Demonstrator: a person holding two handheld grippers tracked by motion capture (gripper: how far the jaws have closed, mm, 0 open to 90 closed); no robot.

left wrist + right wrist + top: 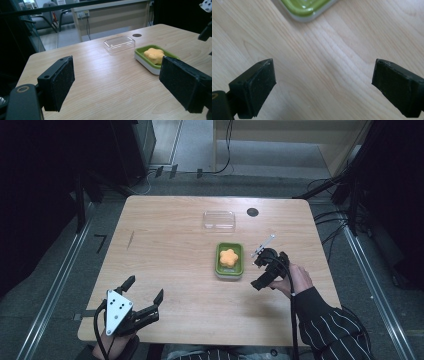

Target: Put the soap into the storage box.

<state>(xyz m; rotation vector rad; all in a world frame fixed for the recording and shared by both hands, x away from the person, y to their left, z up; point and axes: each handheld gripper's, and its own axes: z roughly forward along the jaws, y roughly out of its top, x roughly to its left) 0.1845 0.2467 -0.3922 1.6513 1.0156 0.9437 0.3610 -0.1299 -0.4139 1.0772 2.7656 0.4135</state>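
Left gripper: at the near left corner of the table, held by a hand at the near edge; its jaws are spread wide with only bare wood between them, aimed toward the middle of the table. A grey three-cornered plate sits on top of it.
Table: light wood with rounded corners.
Right gripper: right of centre, held by a hand in a dark striped sleeve; its jaws are spread wide over bare wood, just right of the green dish and apart from it. The right gripper view shows a near corner of that dish beyond its pads.
Green dish: near the table's centre, a green tray in a pale base, resting flat.
Orange piece: flower-shaped, lying inside the green dish; neither gripper touches it.
Clear lid: a transparent rectangular cover lying beyond the dish, apart from it.
Dark round hole: in the tabletop at the far side, just right of the clear lid.
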